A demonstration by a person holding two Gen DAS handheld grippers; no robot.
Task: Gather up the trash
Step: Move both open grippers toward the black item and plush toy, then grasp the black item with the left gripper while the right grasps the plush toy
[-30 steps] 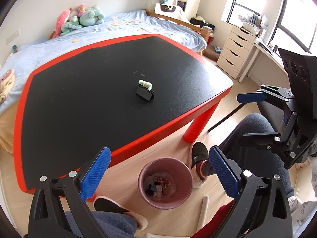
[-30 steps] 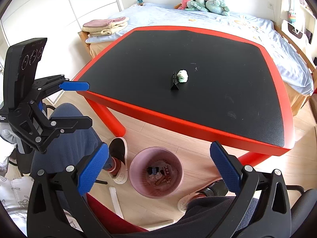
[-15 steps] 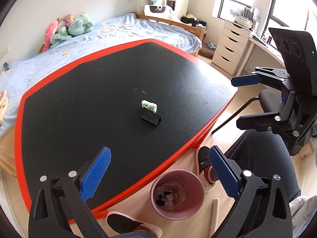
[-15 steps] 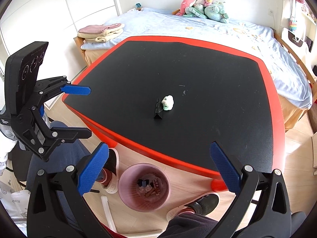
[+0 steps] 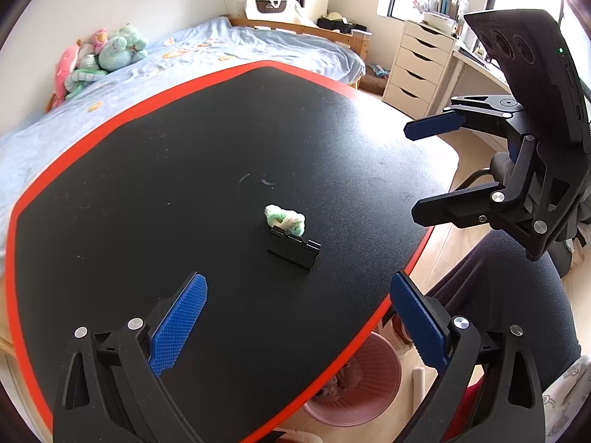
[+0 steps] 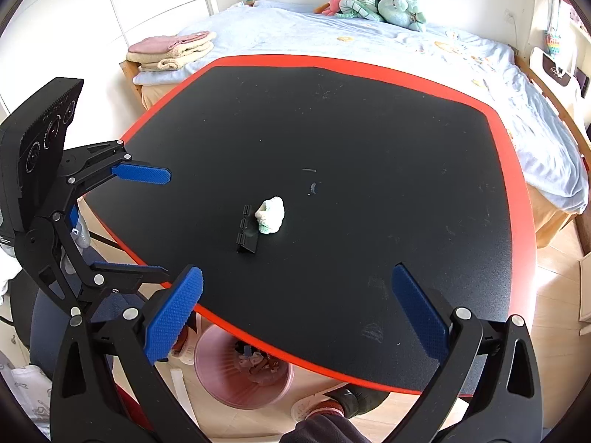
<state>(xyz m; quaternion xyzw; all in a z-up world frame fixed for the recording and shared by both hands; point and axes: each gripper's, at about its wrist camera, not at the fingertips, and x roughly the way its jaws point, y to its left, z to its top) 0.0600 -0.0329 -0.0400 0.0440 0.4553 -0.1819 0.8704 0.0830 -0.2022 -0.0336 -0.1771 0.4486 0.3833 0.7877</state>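
Observation:
A crumpled white-and-green wad (image 5: 285, 218) (image 6: 271, 215) lies mid-table on the black, red-edged table (image 5: 147, 170) (image 6: 369, 129), touching a black binder clip (image 5: 294, 251) (image 6: 246, 235). My left gripper (image 5: 299, 319) is open and empty, above the table's near edge, short of the clip; it also shows in the right wrist view (image 6: 147, 221). My right gripper (image 6: 295, 310) is open and empty over the near edge; it also shows in the left wrist view (image 5: 432, 170). A pink trash bin (image 5: 354, 384) (image 6: 243, 373) with several scraps stands on the floor, partly under the table edge.
A bed with plush toys (image 5: 99, 55) (image 6: 376, 3) lies beyond the table. Folded towels (image 6: 171, 50) sit on its corner. A white drawer unit (image 5: 417, 70) stands at the back right. The person's legs (image 5: 498, 295) and shoes (image 6: 325, 402) are by the bin.
Both grippers have risen and moved forward over the table's near edge, toward the wad and clip. The bin has slid under the table edge in both views. Both stay open.

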